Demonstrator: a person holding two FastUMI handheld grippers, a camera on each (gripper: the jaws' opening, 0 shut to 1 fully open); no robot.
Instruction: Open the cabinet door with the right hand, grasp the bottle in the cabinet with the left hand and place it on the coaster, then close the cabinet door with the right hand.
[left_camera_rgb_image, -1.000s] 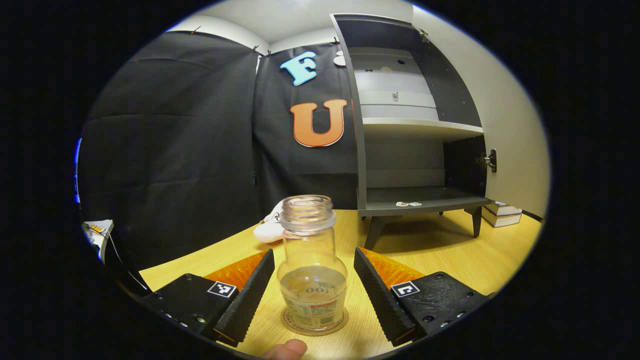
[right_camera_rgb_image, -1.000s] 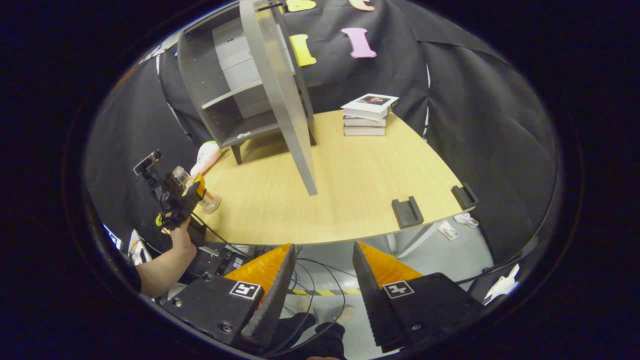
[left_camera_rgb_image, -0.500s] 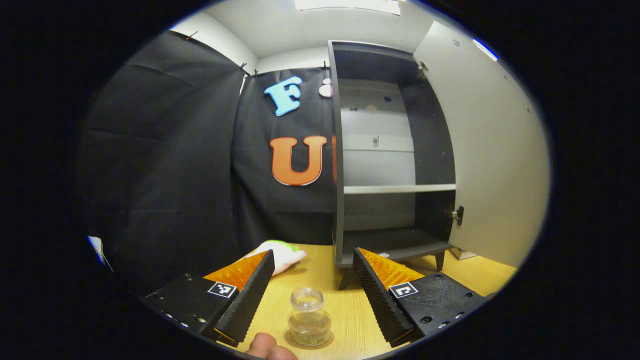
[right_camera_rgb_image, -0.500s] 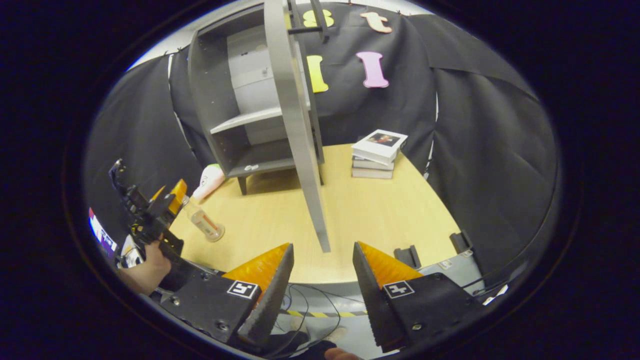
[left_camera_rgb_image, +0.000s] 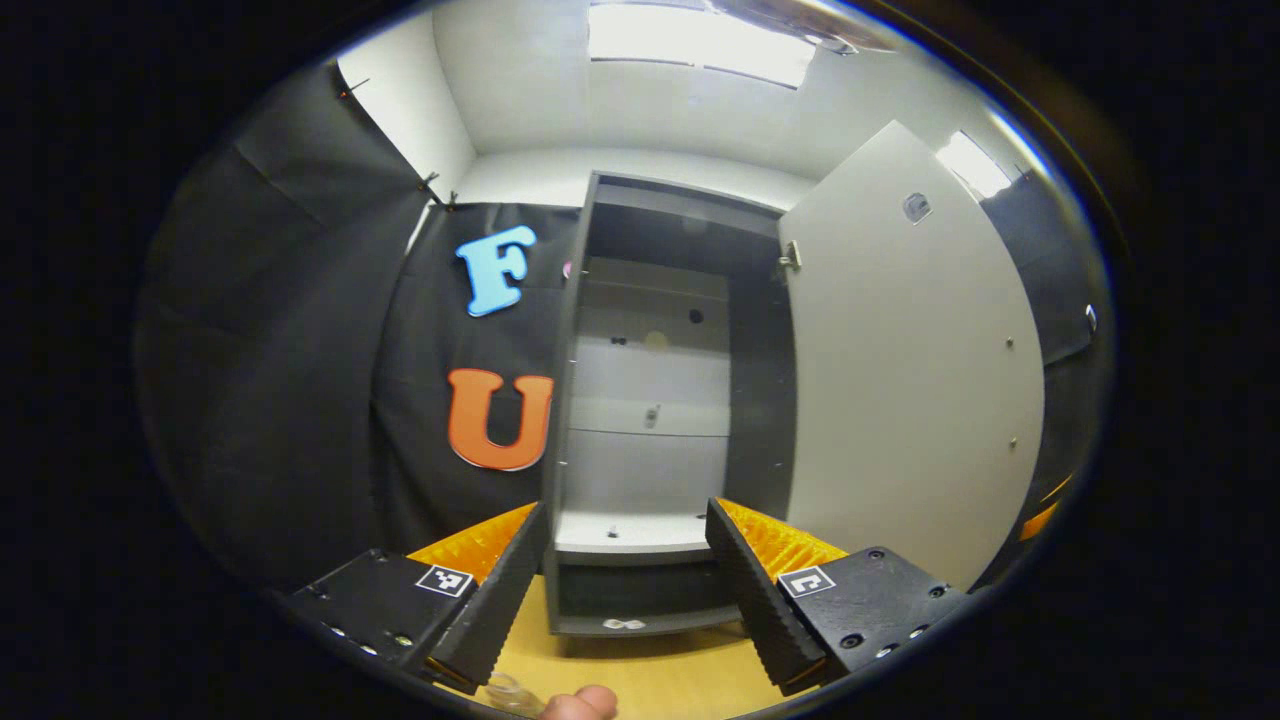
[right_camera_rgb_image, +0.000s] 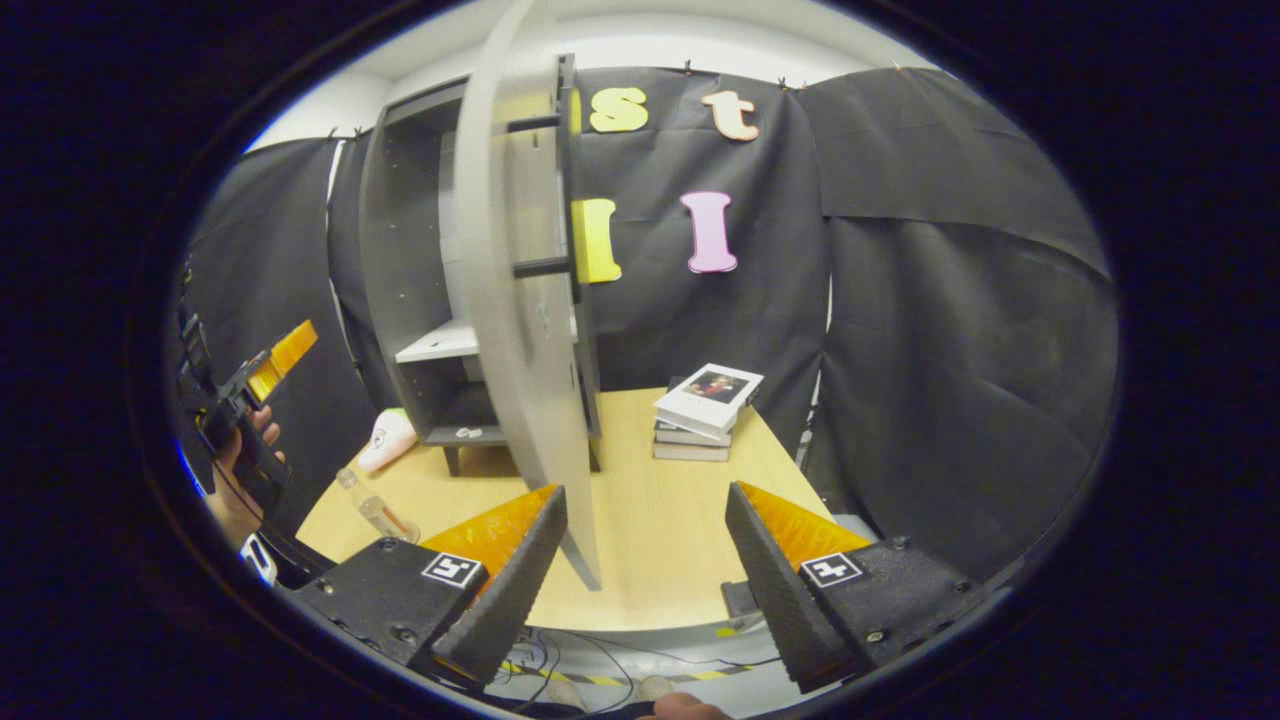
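Black cloth (right_camera_rgb_image: 930, 330) walls the booth, under a white ceiling with a bright light panel (left_camera_rgb_image: 700, 45). A wooden table (right_camera_rgb_image: 660, 540) holds stacked books (right_camera_rgb_image: 705, 410) at its far right; grey floor with cables (right_camera_rgb_image: 620, 655) lies near.

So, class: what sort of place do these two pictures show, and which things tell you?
Probably a staged recording booth, not a home: black cloth walls surround one wooden table holding a small grey cabinet with its door open, a stack of books and a bottle.

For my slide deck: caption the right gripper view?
Open right tool faces the open cabinet door; bottle stands on table.
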